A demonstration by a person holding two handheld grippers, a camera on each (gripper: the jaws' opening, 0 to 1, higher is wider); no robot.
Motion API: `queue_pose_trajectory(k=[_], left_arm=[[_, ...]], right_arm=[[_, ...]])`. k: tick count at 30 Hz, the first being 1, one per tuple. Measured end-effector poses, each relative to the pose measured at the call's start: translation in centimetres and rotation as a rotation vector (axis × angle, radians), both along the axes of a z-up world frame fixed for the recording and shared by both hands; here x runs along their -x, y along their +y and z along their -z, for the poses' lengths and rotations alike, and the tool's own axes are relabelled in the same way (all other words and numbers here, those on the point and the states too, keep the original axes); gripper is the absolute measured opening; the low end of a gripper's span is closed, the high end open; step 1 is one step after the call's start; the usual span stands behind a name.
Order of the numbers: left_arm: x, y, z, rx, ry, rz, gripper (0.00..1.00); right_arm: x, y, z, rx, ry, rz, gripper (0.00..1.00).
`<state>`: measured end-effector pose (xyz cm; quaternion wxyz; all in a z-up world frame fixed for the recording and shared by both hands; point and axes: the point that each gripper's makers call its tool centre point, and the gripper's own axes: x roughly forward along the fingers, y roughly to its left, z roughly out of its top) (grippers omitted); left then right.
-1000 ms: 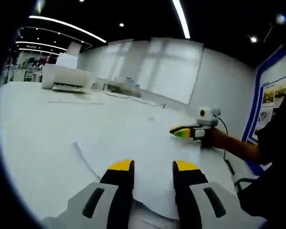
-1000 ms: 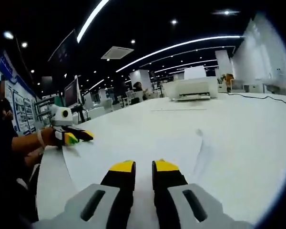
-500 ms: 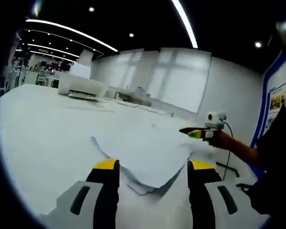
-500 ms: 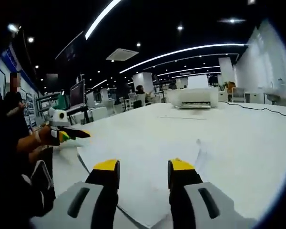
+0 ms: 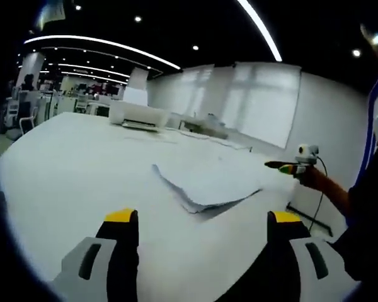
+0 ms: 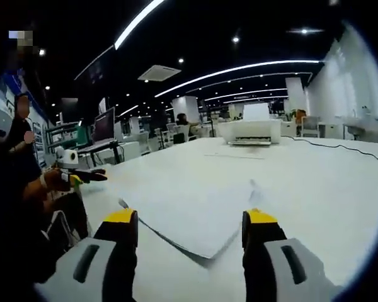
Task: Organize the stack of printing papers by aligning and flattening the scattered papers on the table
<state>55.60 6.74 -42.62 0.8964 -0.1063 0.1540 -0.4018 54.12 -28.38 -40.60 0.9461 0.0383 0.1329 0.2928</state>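
A loose stack of white printing papers (image 5: 205, 184) lies flat on the white table (image 5: 69, 163), its sheets slightly fanned at the near corner. My left gripper (image 5: 203, 219) hangs open in front of it, jaws wide apart and holding nothing. In the right gripper view the same papers (image 6: 195, 198) lie just beyond my right gripper (image 6: 190, 219), which is also open and empty. Each gripper shows in the other's view, held by a hand: the right gripper (image 5: 285, 167) beyond the stack, the left gripper (image 6: 80, 176) at the table's left edge.
A white printer (image 5: 138, 115) (image 6: 251, 131) stands at the far end of the table with a sheet in front of it. A dark cable (image 6: 340, 146) runs along the table at the right. A person's arm and body (image 6: 19, 189) are close by the table's edge.
Both grippers' jaws have spread much wider and drawn back from the stack. The papers, between the jaws a second ago, now lie free on the table ahead of them.
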Motion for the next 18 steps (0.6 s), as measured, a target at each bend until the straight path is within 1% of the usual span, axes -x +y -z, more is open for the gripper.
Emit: queue_pose_trajectory(k=[2,6,13,15,18], left_arm=[[0.4,0.5,0.1,-0.018,0.003,-0.010,0.90],[1.0,1.3,-0.2,-0.031,-0.003,-0.030,0.91],[2.2,1.8,-1.5,-0.051,-0.016,-0.046,0.91],[3.0,2.0,-2.0,-0.067,-0.024,-0.050,0.92],[4.2,2.5,-2.7,-0.065,-0.029,-0.061,0.92]], right_arm=[[0.7,-0.2,0.0,0.013,0.002,0.000,0.71],[1.8,-0.8,-0.8,0.021,-0.013,0.005,0.71],[3.7,-1.9,-2.7,0.036,-0.050,0.012,0.71],[4.6,-2.6,-3.2,0.058,-0.054,0.021,0.71],[5.9,-3.6,-3.9,0.065,-0.054,0.032,0.71]])
